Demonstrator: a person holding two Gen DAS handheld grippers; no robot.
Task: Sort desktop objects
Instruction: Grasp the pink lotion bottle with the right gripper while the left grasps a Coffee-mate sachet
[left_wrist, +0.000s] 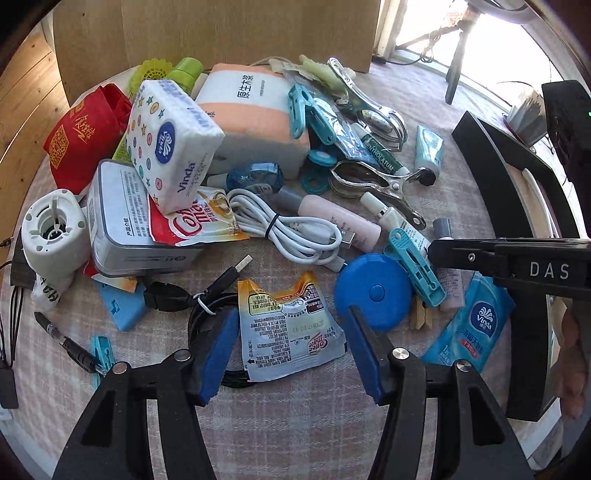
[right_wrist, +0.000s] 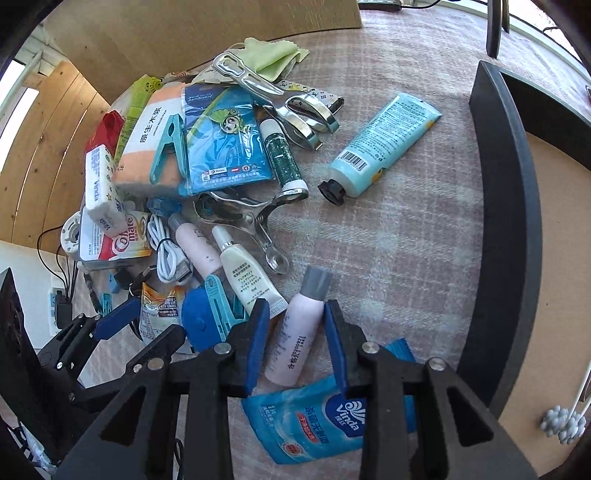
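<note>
The right gripper (right_wrist: 293, 341) is narrowed around the pink tube (right_wrist: 295, 332) — pads at its sides, seemingly to lift it. The left gripper (left_wrist: 291, 347) stands wide, straddling the coffee sachet (left_wrist: 288, 325) — not gripping.

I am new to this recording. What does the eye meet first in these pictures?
A heap of small things covers the checked cloth. The right gripper has a pink tube between its blue pads. The left gripper stands open over a torn sachet, beside a blue round case.
</note>
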